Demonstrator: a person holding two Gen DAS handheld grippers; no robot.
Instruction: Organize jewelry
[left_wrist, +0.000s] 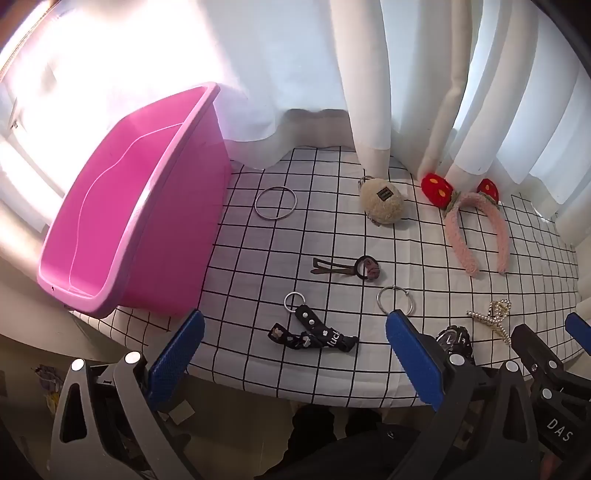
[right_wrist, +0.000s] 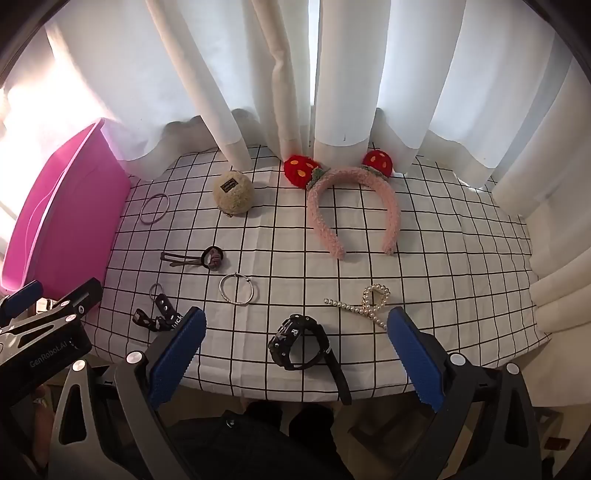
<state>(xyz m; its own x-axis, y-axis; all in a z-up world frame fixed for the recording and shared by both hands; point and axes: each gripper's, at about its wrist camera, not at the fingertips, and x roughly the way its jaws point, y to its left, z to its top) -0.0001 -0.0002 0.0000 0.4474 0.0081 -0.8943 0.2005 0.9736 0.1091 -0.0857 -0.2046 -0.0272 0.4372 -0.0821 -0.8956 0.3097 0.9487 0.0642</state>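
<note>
Both grippers, left gripper (left_wrist: 293, 354) and right gripper (right_wrist: 295, 354), are hovering wide apart, holding nothing; sorting is seemingly just starting, calling for grasping the black watch (right_wrist: 301, 341) for the pink bin (left_wrist: 122, 221).

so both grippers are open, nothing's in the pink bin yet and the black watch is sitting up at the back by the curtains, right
Not quite. The black watch lies at the front edge of the table, between the open fingers of the right gripper, as the right wrist view shows. The rest holds: the left gripper is open too, and the pink bin is empty.
</note>
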